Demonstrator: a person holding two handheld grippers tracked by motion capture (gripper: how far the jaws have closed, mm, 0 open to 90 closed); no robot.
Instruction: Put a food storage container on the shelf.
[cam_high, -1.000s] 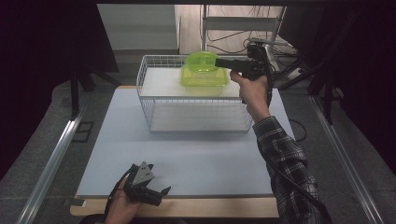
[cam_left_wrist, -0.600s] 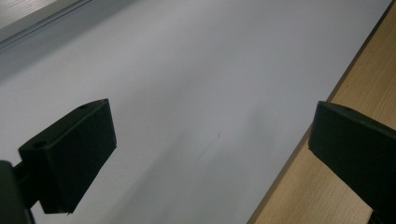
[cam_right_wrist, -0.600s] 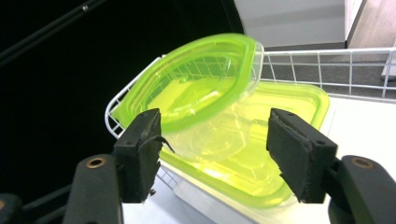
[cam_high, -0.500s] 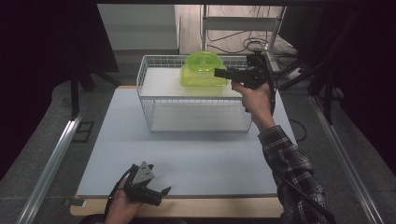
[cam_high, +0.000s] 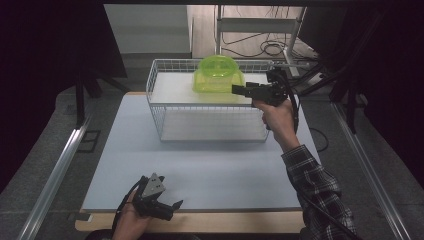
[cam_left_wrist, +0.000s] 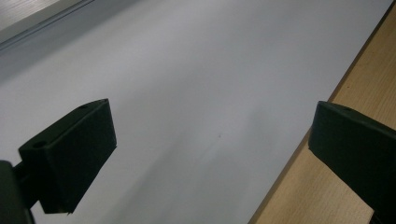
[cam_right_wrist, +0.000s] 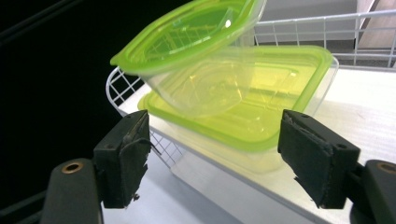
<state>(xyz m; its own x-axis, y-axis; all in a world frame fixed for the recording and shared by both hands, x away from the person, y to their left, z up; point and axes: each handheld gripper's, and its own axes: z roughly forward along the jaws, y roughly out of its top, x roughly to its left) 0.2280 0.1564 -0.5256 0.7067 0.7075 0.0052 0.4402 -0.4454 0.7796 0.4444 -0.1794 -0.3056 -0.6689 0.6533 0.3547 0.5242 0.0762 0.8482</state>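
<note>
Stacking translucent green-lidded round container (cam_right_wrist: 187, 56), rectangular container (cam_right_wrist: 261, 121), wire basket (cam_high: 165, 107)

Table surroundings, as recorded from above

A white mat (cam_high: 210, 165) is laid over a wooden tabletop (cam_high: 200, 221), whose edge is left bare at the near side. Metal rails (cam_high: 55, 175) are seen along both sides on grey floor (cam_high: 45, 125). Cables (cam_high: 260, 47) are coiled beyond, beside a metal stand (cam_high: 295, 35).

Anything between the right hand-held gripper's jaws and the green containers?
Nothing. In the right gripper view the right hand-held gripper stands open just short of the stacked green containers in the wire basket; the gap is bare.
</note>
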